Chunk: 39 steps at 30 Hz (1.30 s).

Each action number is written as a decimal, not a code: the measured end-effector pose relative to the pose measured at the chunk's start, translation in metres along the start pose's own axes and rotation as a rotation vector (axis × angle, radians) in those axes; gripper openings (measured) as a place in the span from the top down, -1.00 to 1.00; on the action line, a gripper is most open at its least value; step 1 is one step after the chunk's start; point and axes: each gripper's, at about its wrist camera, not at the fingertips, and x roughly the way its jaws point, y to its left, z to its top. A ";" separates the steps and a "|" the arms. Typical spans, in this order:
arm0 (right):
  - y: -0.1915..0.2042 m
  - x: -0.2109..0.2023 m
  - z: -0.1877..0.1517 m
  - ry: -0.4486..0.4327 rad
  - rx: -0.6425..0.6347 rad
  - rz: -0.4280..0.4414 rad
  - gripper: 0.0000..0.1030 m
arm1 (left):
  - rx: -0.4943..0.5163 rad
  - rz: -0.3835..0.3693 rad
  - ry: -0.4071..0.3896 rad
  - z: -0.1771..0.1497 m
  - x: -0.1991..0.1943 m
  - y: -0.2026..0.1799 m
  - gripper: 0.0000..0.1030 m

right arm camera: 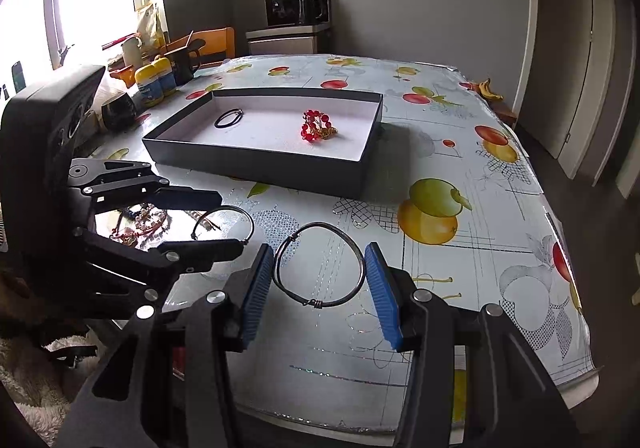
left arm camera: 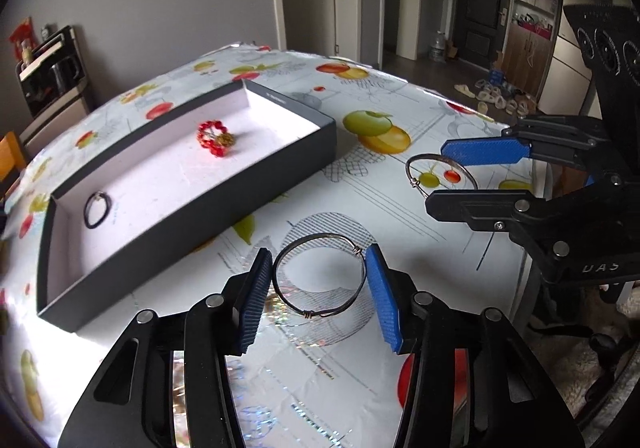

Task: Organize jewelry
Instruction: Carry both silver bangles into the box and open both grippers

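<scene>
Left wrist view: each gripper clamps a wire bangle above the fruit-print tablecloth [left arm camera: 400, 208], beside the open jewelry box.

The left gripper [left arm camera: 320, 288] has its blue pads pressed on either side of a thin metal bangle [left arm camera: 320, 276], which sits between them; the right gripper [right arm camera: 320, 284] grips a second bangle [right arm camera: 320, 268] the same way. Whether either bangle is lifted clear of the cloth is hard to judge from these angles. The dark shallow box [right arm camera: 260, 158] lies near, just beyond both grippers, and holds a red bead bracelet [right arm camera: 316, 126] and a black hair tie [right arm camera: 228, 118], well apart. More beaded jewelry [right arm camera: 140, 226] lies heaped on the table at the left gripper's far side in the right wrist view.
</scene>
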 end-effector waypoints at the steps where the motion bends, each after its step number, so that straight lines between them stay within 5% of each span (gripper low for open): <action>1: 0.001 0.000 0.002 -0.003 -0.001 0.002 0.08 | -0.007 0.006 -0.007 0.001 -0.003 0.003 0.02; 24: 0.016 0.054 0.108 -0.050 -0.055 0.008 0.08 | -0.172 0.241 -0.074 0.042 -0.041 0.121 0.02; 31: 0.011 0.094 0.124 0.046 0.013 0.094 0.08 | -0.252 0.254 0.013 0.043 -0.017 0.158 0.02; 39: 0.012 0.131 0.121 0.177 0.024 0.068 0.08 | -0.317 0.237 0.143 0.031 0.012 0.176 0.02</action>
